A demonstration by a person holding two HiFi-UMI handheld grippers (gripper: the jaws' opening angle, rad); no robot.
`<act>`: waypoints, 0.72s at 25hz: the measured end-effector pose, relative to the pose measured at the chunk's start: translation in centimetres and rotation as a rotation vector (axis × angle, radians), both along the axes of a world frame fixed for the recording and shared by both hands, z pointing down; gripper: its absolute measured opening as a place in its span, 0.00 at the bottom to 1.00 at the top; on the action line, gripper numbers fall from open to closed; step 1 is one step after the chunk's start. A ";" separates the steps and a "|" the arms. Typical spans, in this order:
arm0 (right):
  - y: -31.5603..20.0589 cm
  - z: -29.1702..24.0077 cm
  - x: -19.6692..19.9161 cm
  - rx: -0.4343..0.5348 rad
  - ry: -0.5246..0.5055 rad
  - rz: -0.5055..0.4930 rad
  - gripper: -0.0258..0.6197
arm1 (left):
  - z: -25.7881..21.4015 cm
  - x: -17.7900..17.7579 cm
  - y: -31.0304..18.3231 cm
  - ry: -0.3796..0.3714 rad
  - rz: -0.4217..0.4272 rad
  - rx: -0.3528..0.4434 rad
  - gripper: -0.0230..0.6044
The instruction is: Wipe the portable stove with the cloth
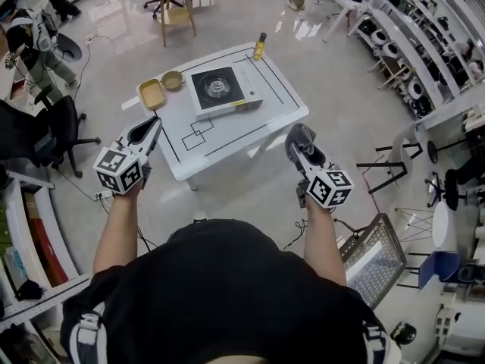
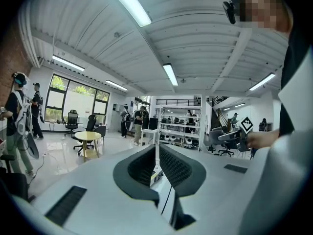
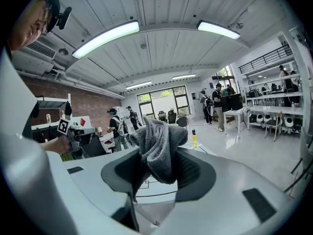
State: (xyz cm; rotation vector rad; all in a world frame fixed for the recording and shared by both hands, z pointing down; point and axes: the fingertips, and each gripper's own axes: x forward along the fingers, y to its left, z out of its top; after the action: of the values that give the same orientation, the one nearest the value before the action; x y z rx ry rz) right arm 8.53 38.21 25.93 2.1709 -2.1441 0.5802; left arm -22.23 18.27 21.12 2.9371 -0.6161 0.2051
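While right gripper (image 1: 297, 145) pinches bunched grey cloth (image 3: 159, 148), left gripper (image 1: 154, 123) has jaws pressed together, nothing between. Both hang short of table (image 1: 227, 146) near edge. Portable stove (image 1: 221, 89) on table's far half; yellow tray (image 1: 151, 94), bowl (image 1: 173, 80) at left corner; bottle (image 1: 260, 46) at far corner.

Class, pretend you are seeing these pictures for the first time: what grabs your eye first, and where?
The crumpled grey cloth clamped in the right hand-held gripper stands out most. Ahead of the person, on the white line-marked table, sits the silver-and-black portable stove. The left hand-held gripper is shut and empty.
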 end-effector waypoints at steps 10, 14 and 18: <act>-6.4 1.2 -1.3 -0.025 -0.005 -0.003 0.34 | 1.3 1.2 -7.2 -0.007 0.051 -0.022 0.11; -7.8 1.0 -1.9 -0.030 0.002 0.005 0.34 | 1.5 1.2 -8.7 -0.004 0.074 -0.028 0.11; -9.5 1.0 -2.8 -0.031 0.004 0.005 0.34 | 2.3 0.7 -10.4 -0.009 0.091 -0.040 0.11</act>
State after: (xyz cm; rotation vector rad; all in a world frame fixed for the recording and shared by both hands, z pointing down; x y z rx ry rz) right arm 5.77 28.70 26.98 2.1607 -2.1129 0.6048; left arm -21.52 7.84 23.38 2.9298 -0.4746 0.2372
